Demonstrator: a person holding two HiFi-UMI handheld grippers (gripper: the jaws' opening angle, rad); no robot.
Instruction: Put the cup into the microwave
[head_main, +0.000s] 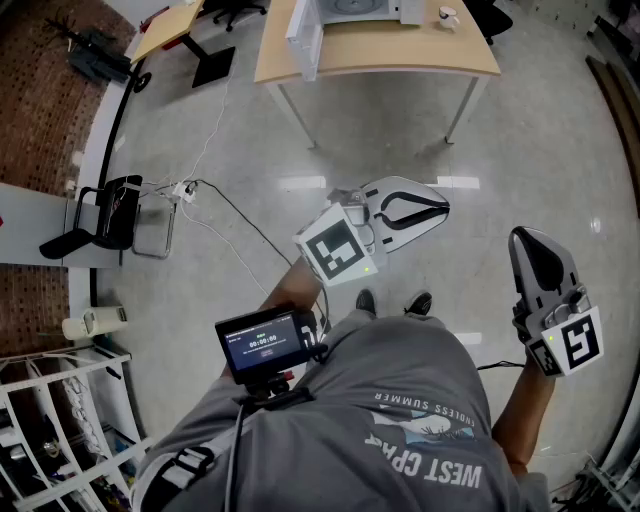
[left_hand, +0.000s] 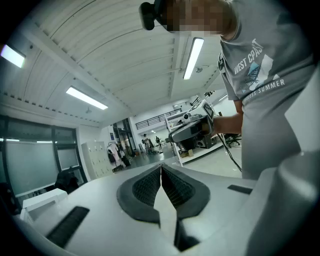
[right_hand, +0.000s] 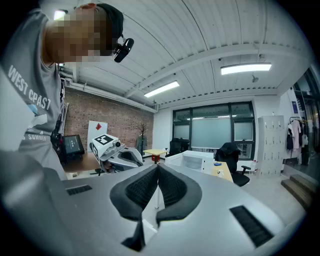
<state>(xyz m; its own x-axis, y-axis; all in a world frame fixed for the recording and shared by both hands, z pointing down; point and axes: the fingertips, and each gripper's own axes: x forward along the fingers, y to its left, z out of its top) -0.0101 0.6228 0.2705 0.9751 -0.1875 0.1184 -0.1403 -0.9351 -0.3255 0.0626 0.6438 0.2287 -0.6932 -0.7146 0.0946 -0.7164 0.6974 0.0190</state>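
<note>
I count two grippers, both held out over the grey floor (head_main: 250, 130), well short of the work. The left gripper (head_main: 425, 207) sits at the centre of the head view, its jaws pressed together with nothing between them. The right gripper (head_main: 530, 245) is at the right edge, lower in the frame, its jaws likewise closed and empty.

At the top edge stands one wooden table (head_main: 400, 60) carrying one white microwave (head_main: 350, 10), whose door (head_main: 303, 35) hangs open on its left side. One small white cup (head_main: 447, 15) stands on the tabletop just to the right of the microwave, outside it and well apart from both grippers.

In the right gripper view the microwave shows just beyond the closed jaws, right of centre, with the left gripper at the left
</note>
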